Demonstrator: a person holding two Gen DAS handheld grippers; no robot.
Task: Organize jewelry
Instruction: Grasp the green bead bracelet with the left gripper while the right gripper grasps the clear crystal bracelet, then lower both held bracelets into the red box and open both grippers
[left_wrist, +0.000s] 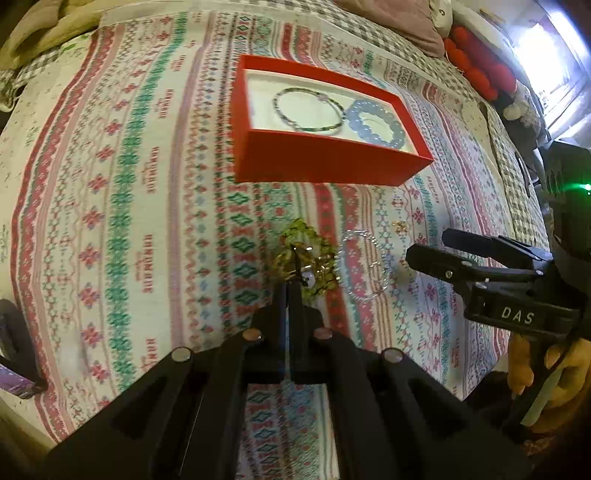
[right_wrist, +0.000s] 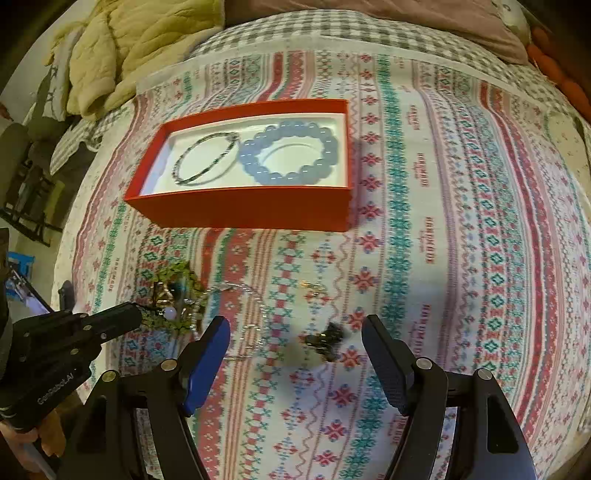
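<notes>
Your left gripper (left_wrist: 295, 275) has its jaws pinched together right on the green bead bracelet (left_wrist: 308, 254), the one with the gold links and a little white bead tangled into it. From the right wrist view it looks like a real grab on that cluster, not just a poke at it, though I can't tell whether the bracelet is off the patterned blanket (left_wrist: 129, 221) yet or just bunched up on it. Your right gripper (right_wrist: 295, 354) hangs with its jaws wide apart and nothing between the pads, hovering over a small dark piece (right_wrist: 325, 341) that I can't make out, maybe a dark bead thing. Progress-wise I'd say you're roughly halfway: the red box (left_wrist: 317, 162) already has a thin dark bracelet (left_wrist: 308, 110) and a chunky pale blue bead bracelet (left_wrist: 375, 123) lying side by side on its white liner. Still out on the blanket are the green one you're clamped on, a clear bead bracelet (left_wrist: 364, 266) just beside it, a tiny gold piece (left_wrist: 400, 227) a bit further toward the box, and that dark bit. The box sits well apart from the loose pile, so the green one has some way to travel.
</notes>
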